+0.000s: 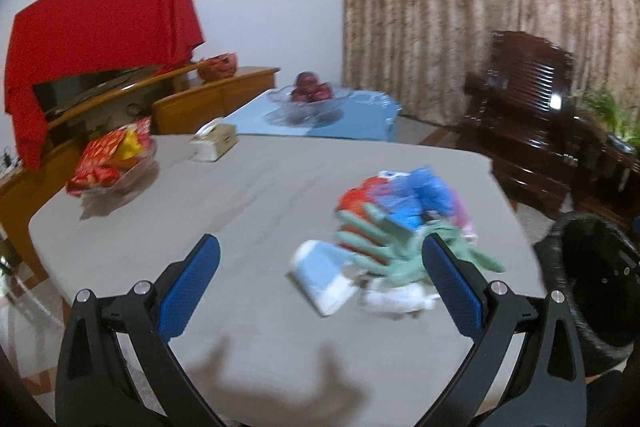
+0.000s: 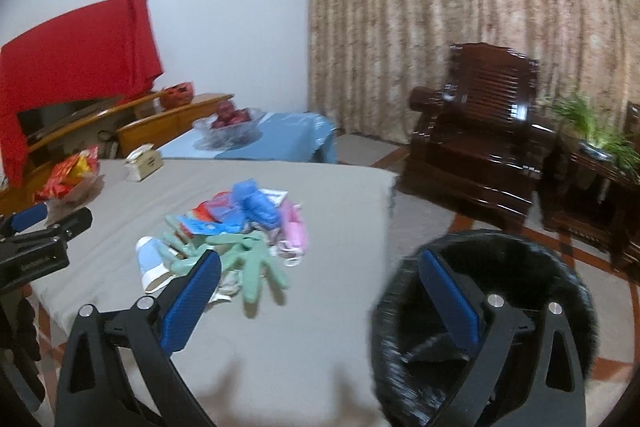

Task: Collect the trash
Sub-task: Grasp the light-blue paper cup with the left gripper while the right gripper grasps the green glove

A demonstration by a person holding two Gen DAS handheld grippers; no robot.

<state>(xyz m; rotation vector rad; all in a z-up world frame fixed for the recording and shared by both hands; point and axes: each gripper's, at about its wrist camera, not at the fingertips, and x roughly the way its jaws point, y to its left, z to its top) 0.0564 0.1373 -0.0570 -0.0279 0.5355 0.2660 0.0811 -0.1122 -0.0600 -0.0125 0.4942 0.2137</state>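
Your left tool [image 1: 320, 267] hangs above the grey surface [image 1: 248, 187] with its blue pads spread wide and nothing between them. Your right tool [image 2: 320, 277] is just as wide and just as empty; its right pad sits over the mouth of the black-lined trash bin [image 2: 568, 267], which stands on the floor just off the surface's right edge.

The trash is one loose heap in the middle of the surface: a pair of green rubber gloves [image 2: 248, 259] nearest you, a pale blue and white carton [image 1: 324, 279] to their left, crumpled white paper [image 1: 396, 297] in front, then blue plastic [image 2: 254, 203], a red wrapper [image 1: 358, 197] and something pink [image 2: 296, 229] behind.

I would start with the nearest loose piece. Come down over a glove's palm rather than its fingers, close firmly, lift clear of the heap, then carry it right and release over the bin. Gloves are floppy and may drag neighbours along, so lift slowly.

Both views are smeared by motion. What lies under the gloves is hidden, the pink item cannot be identified, and the bin's far side is cut off in the left view.
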